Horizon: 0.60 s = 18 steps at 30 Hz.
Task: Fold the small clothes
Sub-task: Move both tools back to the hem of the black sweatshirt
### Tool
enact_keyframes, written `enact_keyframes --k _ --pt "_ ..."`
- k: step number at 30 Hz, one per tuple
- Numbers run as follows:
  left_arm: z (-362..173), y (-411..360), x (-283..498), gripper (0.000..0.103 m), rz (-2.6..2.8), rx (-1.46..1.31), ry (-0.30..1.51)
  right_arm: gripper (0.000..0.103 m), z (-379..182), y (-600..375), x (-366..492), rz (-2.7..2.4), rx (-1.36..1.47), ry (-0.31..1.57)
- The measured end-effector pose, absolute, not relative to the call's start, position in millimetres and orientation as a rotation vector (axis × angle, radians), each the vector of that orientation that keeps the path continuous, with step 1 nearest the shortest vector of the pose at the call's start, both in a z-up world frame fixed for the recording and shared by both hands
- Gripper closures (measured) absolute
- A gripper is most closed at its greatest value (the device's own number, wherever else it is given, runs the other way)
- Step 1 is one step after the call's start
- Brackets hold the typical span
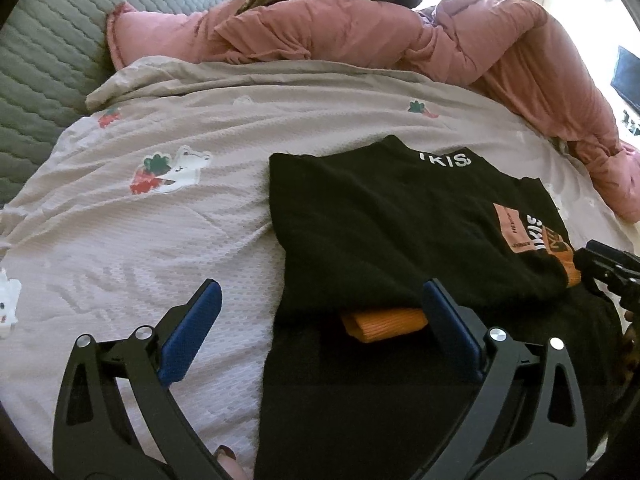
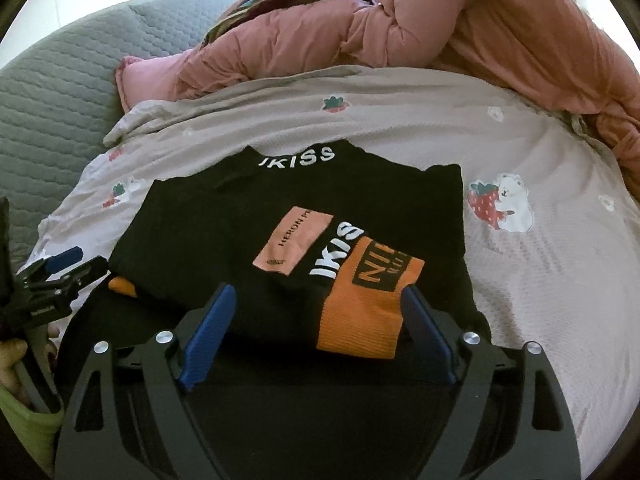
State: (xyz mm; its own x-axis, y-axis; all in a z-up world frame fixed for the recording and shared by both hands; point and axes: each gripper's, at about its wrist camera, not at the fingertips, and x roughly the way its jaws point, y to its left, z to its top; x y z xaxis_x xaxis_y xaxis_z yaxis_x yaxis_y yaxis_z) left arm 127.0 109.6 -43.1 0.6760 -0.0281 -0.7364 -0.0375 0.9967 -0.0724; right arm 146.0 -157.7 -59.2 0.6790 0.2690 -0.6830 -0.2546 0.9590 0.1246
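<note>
Left claw (image 1: 320,320): spread wide with nothing between its blue pads (image 1: 192,332); one finger over the bedsheet, the other at the near left edge of the sweater.
Sweater, left wrist view (image 1: 380,220): black knit with white lettering at the collar, lying partly folded on the strawberry-print bedsheet (image 1: 160,240); an orange ribbed cuff (image 1: 384,322) peeks from under the folded layer, just beside the right-hand pad.
Right claw, left wrist view (image 1: 592,268): at the sweater's far right edge; I cannot tell its spread from here.
Background: pink duvet (image 1: 360,28) bunched behind, grey quilted headboard (image 1: 52,40) to the left.
Right claw (image 2: 316,320): spread open, pinching nothing, fingers on either side of the orange sleeve end (image 2: 364,312) lying across the sweater's front.
Sweater, right wrist view (image 2: 200,232): centred on the bedsheet (image 2: 540,272), pink patch (image 2: 292,240) on the chest.
Left claw, right wrist view (image 2: 68,268): at the sweater's left edge.
</note>
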Motion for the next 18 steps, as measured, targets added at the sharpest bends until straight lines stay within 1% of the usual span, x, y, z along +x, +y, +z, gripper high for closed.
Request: enact_keyframes --k 18 --pt "-19 108 98 0.01 0.026 -0.042 0.779 0.019 -39 -163 126 0.305 0.027 0.72"
